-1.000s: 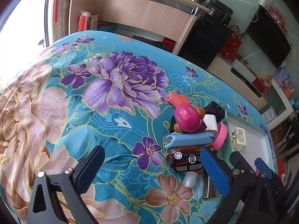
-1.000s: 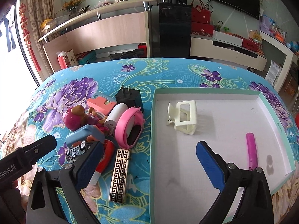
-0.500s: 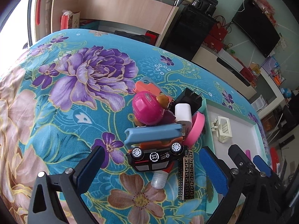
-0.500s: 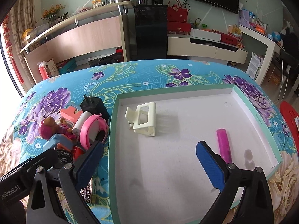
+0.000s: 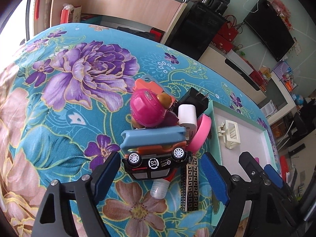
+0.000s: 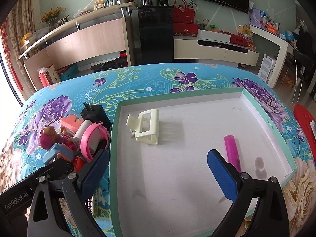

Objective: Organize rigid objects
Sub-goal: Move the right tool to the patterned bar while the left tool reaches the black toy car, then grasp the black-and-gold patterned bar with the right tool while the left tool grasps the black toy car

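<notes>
- Tray (image 6: 264, 118) holds only a cream hair claw (image 6: 145, 126) and pink highlighter (image 6: 232, 150).
- Left gripper (image 5: 158, 174), jaws closing yet untouching, frames the toy car (image 5: 156, 163); the pile remains.
- Right gripper (image 6: 158, 171) gapes empty.

Both wrist views tilt down, close over the toy pile (image 5: 156, 136) (left) and tray (image 6: 264, 116).

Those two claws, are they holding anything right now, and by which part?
Nothing is held. The left claw has just been closing around the toy car without its pads touching it. The right claw hangs open over the tray.
</notes>
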